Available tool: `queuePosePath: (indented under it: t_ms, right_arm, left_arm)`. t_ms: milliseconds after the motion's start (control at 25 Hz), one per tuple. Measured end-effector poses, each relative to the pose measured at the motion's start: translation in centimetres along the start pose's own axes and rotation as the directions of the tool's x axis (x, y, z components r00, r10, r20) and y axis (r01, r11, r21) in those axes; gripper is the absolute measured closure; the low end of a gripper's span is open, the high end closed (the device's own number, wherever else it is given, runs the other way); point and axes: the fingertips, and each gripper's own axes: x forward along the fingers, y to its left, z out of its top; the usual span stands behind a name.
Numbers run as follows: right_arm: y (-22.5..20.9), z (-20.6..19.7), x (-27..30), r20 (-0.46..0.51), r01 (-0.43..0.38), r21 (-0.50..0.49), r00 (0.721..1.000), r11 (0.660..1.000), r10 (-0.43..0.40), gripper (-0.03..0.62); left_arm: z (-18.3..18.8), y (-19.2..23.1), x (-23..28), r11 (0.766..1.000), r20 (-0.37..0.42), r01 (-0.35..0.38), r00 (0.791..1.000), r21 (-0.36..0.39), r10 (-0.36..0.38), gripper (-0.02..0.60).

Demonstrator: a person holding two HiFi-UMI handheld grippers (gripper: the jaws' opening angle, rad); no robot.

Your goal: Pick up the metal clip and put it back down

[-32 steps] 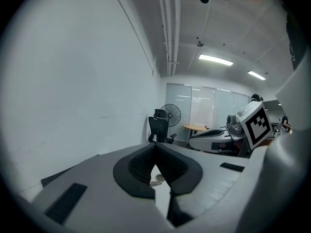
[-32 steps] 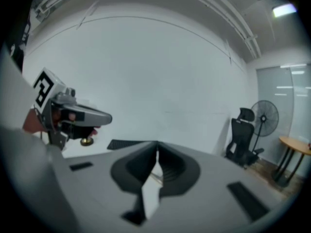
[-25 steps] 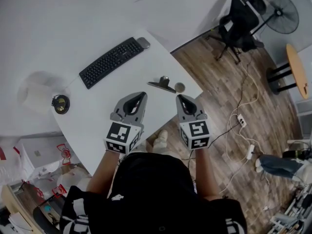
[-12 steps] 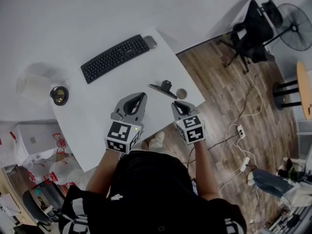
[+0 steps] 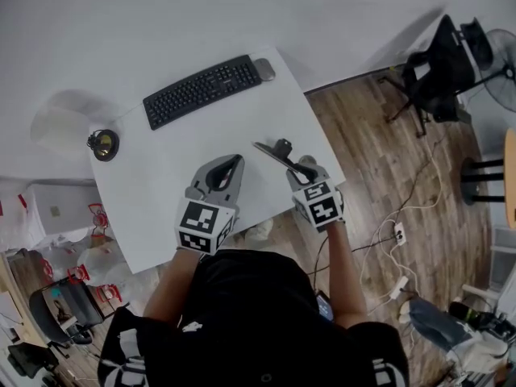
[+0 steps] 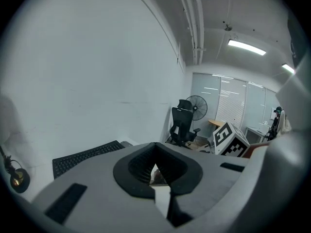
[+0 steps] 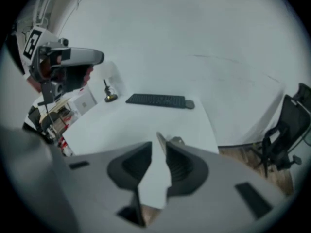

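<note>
The right gripper (image 5: 303, 169) has its tips at the clip (image 5: 272, 151), which sits near the table's (image 5: 177, 184) right corner, at about 5 o'clock from the keyboard (image 5: 201, 91). In the right gripper view, the gripper's (image 7: 159, 147) jaws stand a narrow slit apart. The clip's (image 7: 158, 135) thin edge runs up through the gap and pokes out past the tips. It lies close along the 3 o'clock jaw, and a sliver of white table shows between it and the 9 o'clock jaw (so it is not pinched from both sides). From the head view the clip is a dark strip slanting from 10 o'clock down to 4 o'clock, with a small knob on top. Whether it is still flat on the table cannot be told.

The left gripper (image 5: 233, 160) hovers over the table at 9 o'clock from the clip, near it but not touching. In the left gripper view, the gripper's (image 6: 155, 146) ribbed pads meet at the tips with nothing between them.

The mouse (image 5: 264, 68) sits just beside the keyboard's 2 o'clock end. A small round brass thing (image 5: 103, 144) is at the table's 9 o'clock edge, well apart from the clip. A black chair (image 5: 439, 71) stands on the wood floor (image 5: 379, 160) at 2 o'clock from the table.
</note>
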Motion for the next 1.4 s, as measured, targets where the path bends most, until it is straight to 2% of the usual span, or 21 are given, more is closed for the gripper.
queuePosePath:
  t_ms: [160, 280, 560, 840, 1200, 1400]
  right_arm:
    - [-1.1, -0.5, 1.7, -0.059, -0.036, -0.024, 0.998, 0.999, 0.034, 0.47]
    - [-1.6, -1.2, 3.5, -0.116, -0.054, -0.053, 0.992, 0.997, 0.048, 0.416]
    - [-2.9, -2.4, 7.8, -0.215, -0.064, -0.129, 0.976, 0.99, 0.035, 0.364]
    - [-4.9, -2.8, 10.9, -0.269, -0.043, -0.16, 0.963, 0.986, -0.002, 0.344]
    - [-6.2, -3.2, 13.7, -0.304, -0.056, -0.115, 0.952, 0.992, 0.018, 0.335]
    - [-6.0, -3.5, 14.6, -0.309, -0.036, -0.095, 0.951, 0.995, 0.005, 0.336]
  left_arm:
    - [-0.3, 0.3, 0.3, 1.0, -0.013, -0.018, 1.0, 0.002, 0.018, 0.56]
    - [-1.0, 0.7, 0.0, 0.999, -0.032, -0.035, 0.999, -0.002, 0.035, 0.56]
    - [-3.2, 1.8, -0.4, 0.998, -0.086, -0.063, 0.994, -0.008, 0.062, 0.56]
    - [-4.4, 2.4, -0.6, 0.997, -0.117, -0.076, 0.99, -0.019, 0.073, 0.56]
    - [-5.8, 2.9, -1.0, 0.994, -0.149, -0.1, 0.984, -0.035, 0.094, 0.56]
    - [-6.0, 3.0, -1.2, 0.993, -0.154, -0.11, 0.983, -0.038, 0.103, 0.56]
